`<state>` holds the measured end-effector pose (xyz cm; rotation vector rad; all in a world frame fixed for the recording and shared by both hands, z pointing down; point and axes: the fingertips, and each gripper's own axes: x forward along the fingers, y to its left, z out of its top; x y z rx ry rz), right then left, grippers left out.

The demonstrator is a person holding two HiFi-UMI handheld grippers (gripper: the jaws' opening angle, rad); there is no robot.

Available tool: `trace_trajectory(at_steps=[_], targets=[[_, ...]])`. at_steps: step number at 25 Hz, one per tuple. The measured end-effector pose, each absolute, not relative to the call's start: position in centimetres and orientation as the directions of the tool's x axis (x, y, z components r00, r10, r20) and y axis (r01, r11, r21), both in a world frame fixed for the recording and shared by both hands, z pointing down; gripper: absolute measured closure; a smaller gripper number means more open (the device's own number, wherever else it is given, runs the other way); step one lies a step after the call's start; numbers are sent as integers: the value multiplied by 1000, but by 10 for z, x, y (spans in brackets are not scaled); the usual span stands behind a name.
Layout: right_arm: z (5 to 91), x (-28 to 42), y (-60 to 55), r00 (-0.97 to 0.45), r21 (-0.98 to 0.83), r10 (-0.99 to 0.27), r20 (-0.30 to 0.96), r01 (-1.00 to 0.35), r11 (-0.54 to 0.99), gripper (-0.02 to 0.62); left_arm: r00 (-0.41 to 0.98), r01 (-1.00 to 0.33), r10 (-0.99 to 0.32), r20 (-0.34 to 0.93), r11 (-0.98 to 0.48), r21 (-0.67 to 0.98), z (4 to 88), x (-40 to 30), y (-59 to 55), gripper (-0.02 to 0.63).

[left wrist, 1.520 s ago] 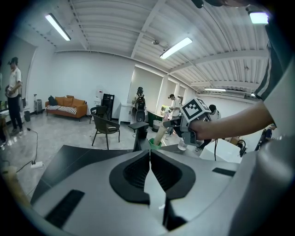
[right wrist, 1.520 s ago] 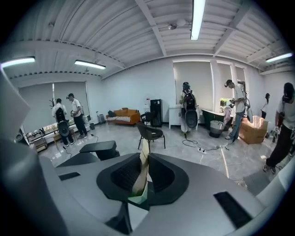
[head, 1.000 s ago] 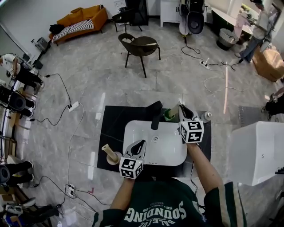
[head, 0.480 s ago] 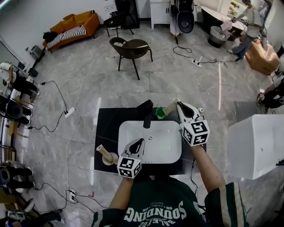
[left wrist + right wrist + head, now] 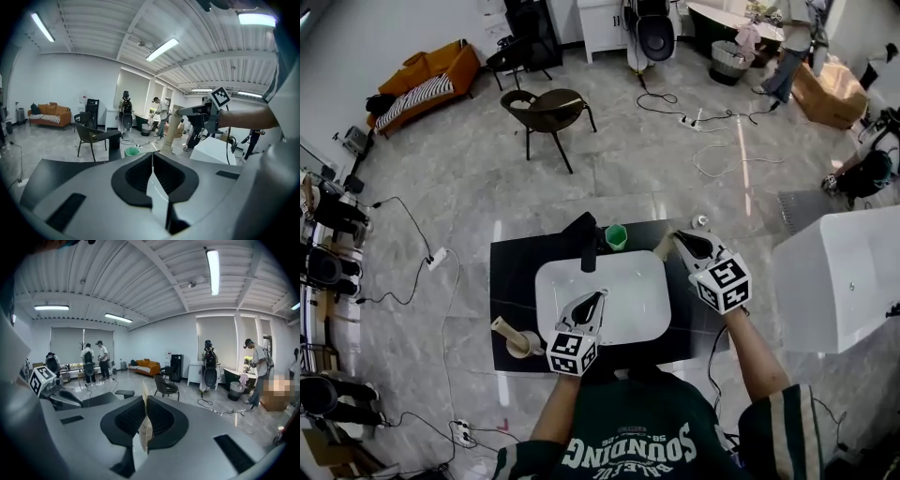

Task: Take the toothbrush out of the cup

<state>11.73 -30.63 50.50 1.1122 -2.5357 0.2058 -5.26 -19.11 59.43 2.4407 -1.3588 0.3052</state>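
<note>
**Holding the toothbrush out of the cup, right fingers clamped tight**

Right gripper [image 5: 679, 238] is up over the back right corner of the black counter [image 5: 511, 281], and my jaws are pressed together on the toothbrush [image 5: 169, 130]. My right gripper view shows its pale handle pinched flat between the two pads, with a thin beige edge poking up past the tips. From across the counter, my left gripper view shows the whole thing: a light, wood-coloured stick hanging from the right jaws and leaning a little.

The toothbrush is out of the green cup [image 5: 616, 236]. In the head view its low end hangs beside the cup, to the right of it, with a clear gap between them. The cup stands upright on the counter behind the white basin [image 5: 633, 291], just right of the black faucet [image 5: 584, 239].

Left gripper [image 5: 601, 297] hovers over the near left part of the basin. Its jaws are closed flat on each other with nothing between them, and it points towards the cup and the right gripper.

Down at the near left corner of the counter stands a beige cup [image 5: 525, 347] with a wooden stick [image 5: 504, 328] leaning out of it, well apart from both grippers. Beyond the counter, a dark chair [image 5: 546, 105] stands on the grey floor.
</note>
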Motion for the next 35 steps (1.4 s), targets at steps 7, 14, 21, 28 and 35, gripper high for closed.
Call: trace_trajectory(at_steps=[7, 14, 21, 28, 35], targets=[[539, 173, -277, -590, -8, -629, 506, -733, 680, 549, 574, -817, -741, 349, -546, 184, 598, -23, -192, 594], [571, 217, -239, -611, -138, -464, 641, -687, 713, 549, 611, -788, -706, 358, -585, 191, 602, -1, -190, 594], [597, 241, -198, -643, -283, -274, 715, -625, 728, 551, 631, -770, -683, 367, -608, 193, 605, 12, -188, 594], [635, 255, -181, -617, -350, -154, 771, -614, 707, 551, 635, -766, -673, 380, -613, 194, 608, 17, -187, 594], [658, 263, -202, -615, -363, -203, 762, -665, 652, 551, 622, -776, -678, 392, -600, 193, 613, 10, -186, 594]])
